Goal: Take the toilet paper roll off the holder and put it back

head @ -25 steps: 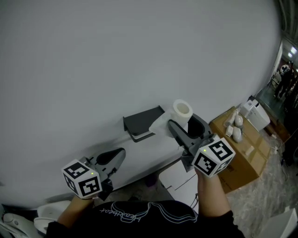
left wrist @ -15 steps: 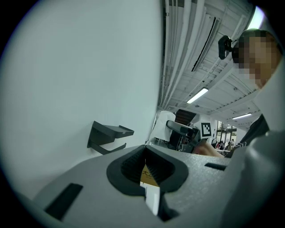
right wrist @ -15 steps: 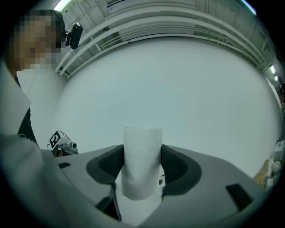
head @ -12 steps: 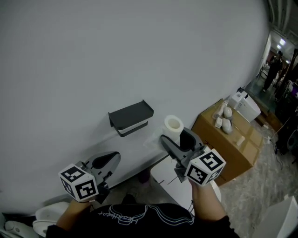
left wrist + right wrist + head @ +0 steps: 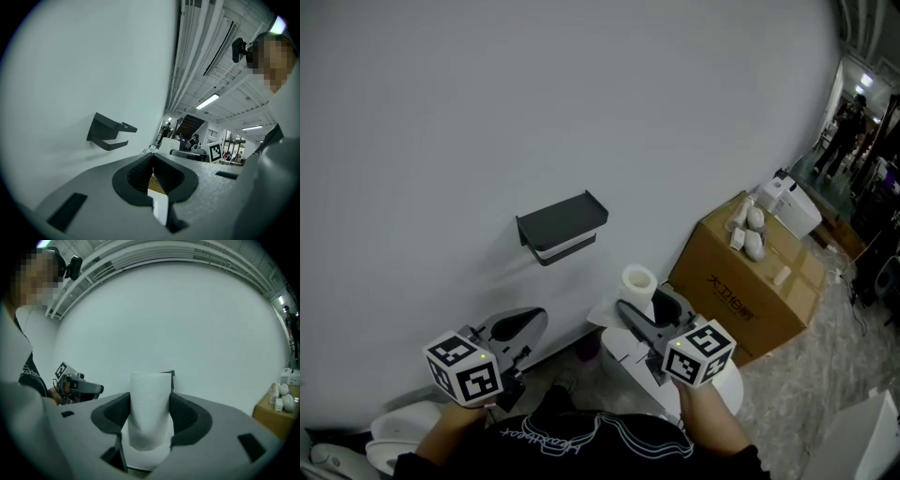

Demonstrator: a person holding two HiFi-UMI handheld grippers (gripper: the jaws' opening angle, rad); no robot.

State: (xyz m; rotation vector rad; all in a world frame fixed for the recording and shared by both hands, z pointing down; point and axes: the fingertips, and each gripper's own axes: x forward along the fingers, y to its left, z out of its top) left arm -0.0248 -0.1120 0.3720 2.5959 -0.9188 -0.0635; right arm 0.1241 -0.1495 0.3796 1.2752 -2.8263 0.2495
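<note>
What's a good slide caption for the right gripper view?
Right claw clamped on the roll, the holder on the wall behind.

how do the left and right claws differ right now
The left claw is empty; the right claw grips the roll. The left claw's jaws meet; the right claw's stand apart, pressed on the roll's sides. In the head view the left claw sits below-left of the holder, the right claw below-right. Both are grey and clear of the holder.
</note>
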